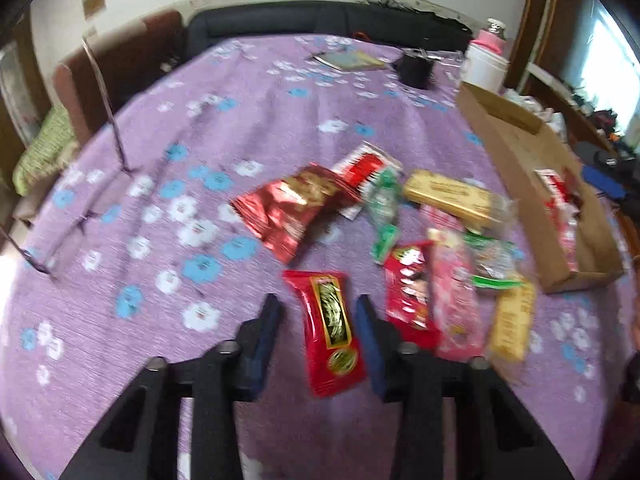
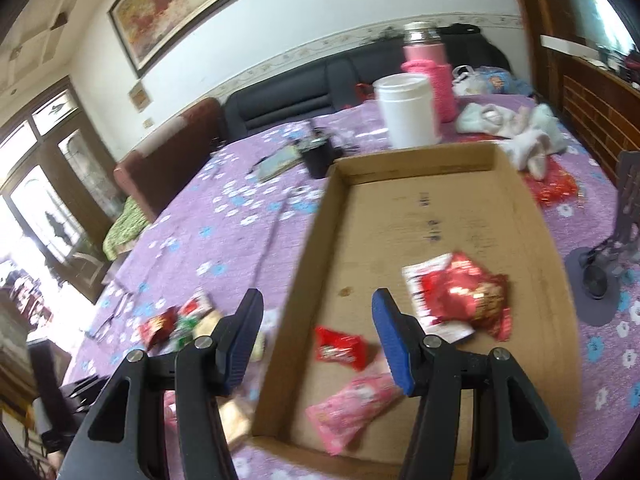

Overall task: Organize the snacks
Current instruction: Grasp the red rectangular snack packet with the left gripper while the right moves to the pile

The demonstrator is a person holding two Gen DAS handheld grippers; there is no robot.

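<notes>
A loose heap of snack packets lies on the purple flowered tablecloth [image 1: 160, 208]. It includes a red foil bag [image 1: 288, 208], a yellow bar [image 1: 448, 196], green packets [image 1: 384, 216] and a pink packet [image 1: 456, 300]. My left gripper [image 1: 318, 312] straddles a red packet with a gold label [image 1: 332, 332]; a gap shows beside the left pad. My right gripper [image 2: 318, 298] hangs open over the left wall of the cardboard box [image 2: 320, 240], with nothing between its fingers. In the box lie a red foil bag [image 2: 468, 296], a small red packet [image 2: 340, 348] and a pink packet [image 2: 356, 404].
A white jar [image 2: 408, 112] and a pink flask [image 2: 430, 72] stand behind the box, with crumpled cloths [image 2: 516, 128] to their right. A black stand [image 2: 616, 248] is right of the box. A thin metal frame [image 1: 116, 120] stands at the table's left.
</notes>
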